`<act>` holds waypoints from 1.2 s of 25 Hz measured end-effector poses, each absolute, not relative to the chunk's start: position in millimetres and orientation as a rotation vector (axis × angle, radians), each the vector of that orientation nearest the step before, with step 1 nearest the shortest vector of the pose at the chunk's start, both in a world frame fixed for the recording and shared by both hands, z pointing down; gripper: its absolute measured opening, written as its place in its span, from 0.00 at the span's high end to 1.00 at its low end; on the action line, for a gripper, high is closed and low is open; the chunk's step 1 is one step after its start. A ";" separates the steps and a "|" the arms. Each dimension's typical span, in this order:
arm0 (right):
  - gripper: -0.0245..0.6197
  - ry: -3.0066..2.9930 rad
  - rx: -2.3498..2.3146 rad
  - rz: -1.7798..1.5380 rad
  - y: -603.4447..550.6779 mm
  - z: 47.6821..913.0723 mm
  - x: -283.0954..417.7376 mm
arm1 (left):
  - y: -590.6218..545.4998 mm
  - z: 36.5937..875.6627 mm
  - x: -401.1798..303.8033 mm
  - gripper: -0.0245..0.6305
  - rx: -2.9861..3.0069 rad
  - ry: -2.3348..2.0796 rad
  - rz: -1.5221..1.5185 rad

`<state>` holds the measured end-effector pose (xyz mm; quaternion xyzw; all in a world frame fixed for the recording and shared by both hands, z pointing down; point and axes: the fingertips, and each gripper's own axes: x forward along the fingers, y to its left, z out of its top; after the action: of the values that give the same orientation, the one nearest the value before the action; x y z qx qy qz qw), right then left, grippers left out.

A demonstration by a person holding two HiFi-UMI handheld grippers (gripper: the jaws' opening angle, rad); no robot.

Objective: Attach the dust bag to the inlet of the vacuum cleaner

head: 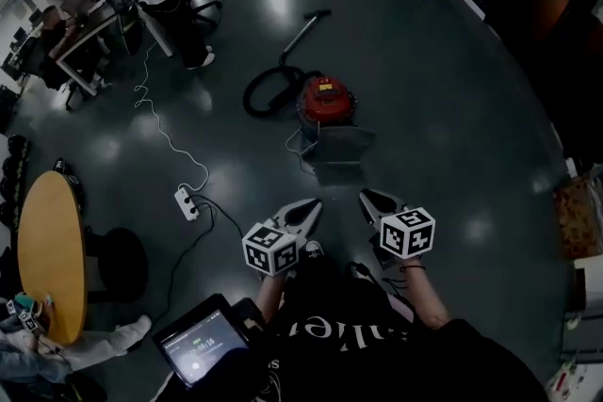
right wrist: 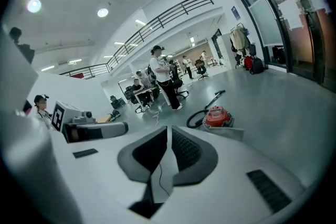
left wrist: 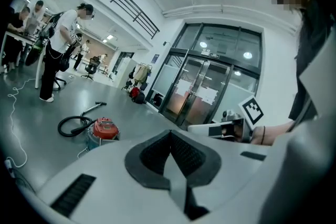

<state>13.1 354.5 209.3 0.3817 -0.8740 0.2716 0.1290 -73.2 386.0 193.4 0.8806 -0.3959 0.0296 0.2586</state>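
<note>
- Left gripper point(head: 303, 214): jaws pressed together, nothing between them; I confirm this in the left gripper view point(left wrist: 170, 136). It is held in the air, well apart from the task's things.
- Right gripper point(head: 375, 205): jaws likewise closed on nothing, as the right gripper view point(right wrist: 168, 135) shows. It is level with the left one and just beside it.
- Vacuum cleaner point(head: 327, 99): red canister standing on the grey floor point(head: 452, 108), at 12 o'clock from the pair in the head view. Its black hose point(head: 267, 88) loops off at 10 o'clock. I cannot make out the inlet from here.
- Dust bag point(head: 337, 146): flat grey piece lying on the floor against the canister's near side, between canister and grippers.
- Bearing: the bag lies at 1 o'clock from the left gripper and 11 o'clock from the right.
- Long axis: the bag's long edge runs 9 to 3 across the head view, broadside to both grippers.
- Nearer hand: I judge the two about even, the right slightly closer.
- Next move, as I judge it: close the distance straight ahead and downward, opening the jaws before reaching the bag's near edge.
</note>
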 end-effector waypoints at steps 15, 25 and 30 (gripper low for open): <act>0.90 -2.590 0.959 0.746 517.6 210.6 92.1 | 550.6 201.3 37.4 0.96 2.309 -1.137 0.025; 0.90 -2.627 0.913 0.712 544.4 209.6 102.2 | 574.3 202.1 53.0 0.96 2.332 -1.160 0.041; 0.90 -2.623 0.904 0.688 552.4 210.2 107.8 | 579.9 200.1 55.3 0.96 2.335 -1.173 0.031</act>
<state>107.8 552.4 210.2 0.3132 -0.9084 0.2382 0.1413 55.3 579.9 200.1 0.8625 -0.4334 0.0116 0.2610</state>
